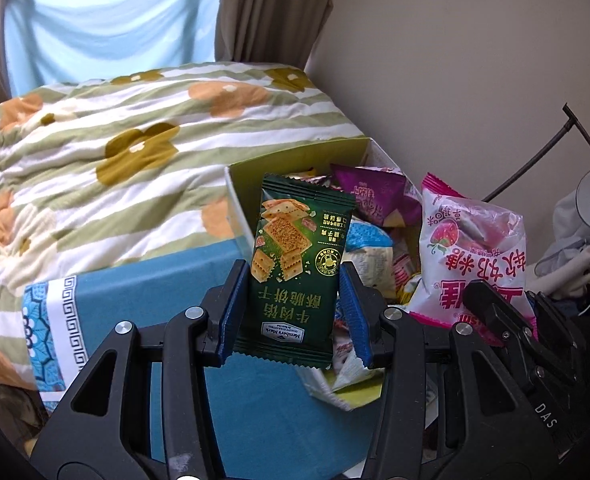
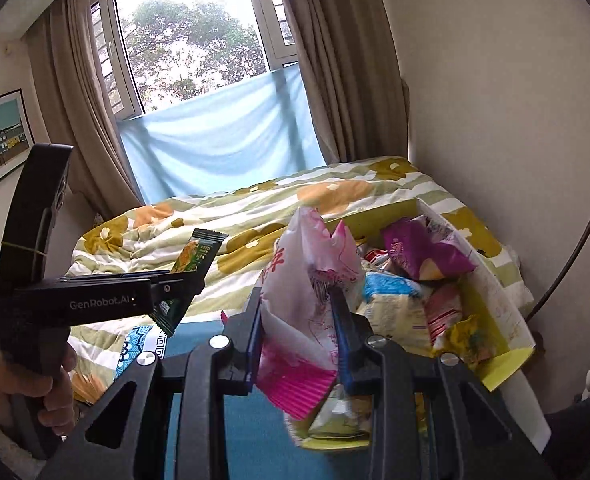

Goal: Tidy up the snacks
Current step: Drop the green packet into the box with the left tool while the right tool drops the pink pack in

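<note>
My left gripper [image 1: 293, 308] is shut on a dark green cracker packet [image 1: 299, 256], held upright above the blue cloth. Seen from the right wrist, the same packet [image 2: 193, 264] sticks out of the left gripper [image 2: 175, 292], with a hand [image 2: 51, 392] on its handle. My right gripper [image 2: 299, 332] is shut on a pink and white candy bag [image 2: 307, 280], lifted over the near end of the box. In the left wrist view that bag [image 1: 467, 252] hangs at right in the right gripper [image 1: 507, 320]. A white box with a yellow-green inside [image 2: 499, 304] holds several snack packets, among them a purple bag [image 2: 419, 252].
A bed with a flowered, green-striped quilt [image 1: 135, 140] fills the left and back. A teal blue cloth [image 1: 255, 408] lies under the grippers. The box [image 1: 255, 168] stands against the wall at right. Curtains and a window [image 2: 199, 48] are behind the bed. Clothing [image 1: 583, 240] is piled far right.
</note>
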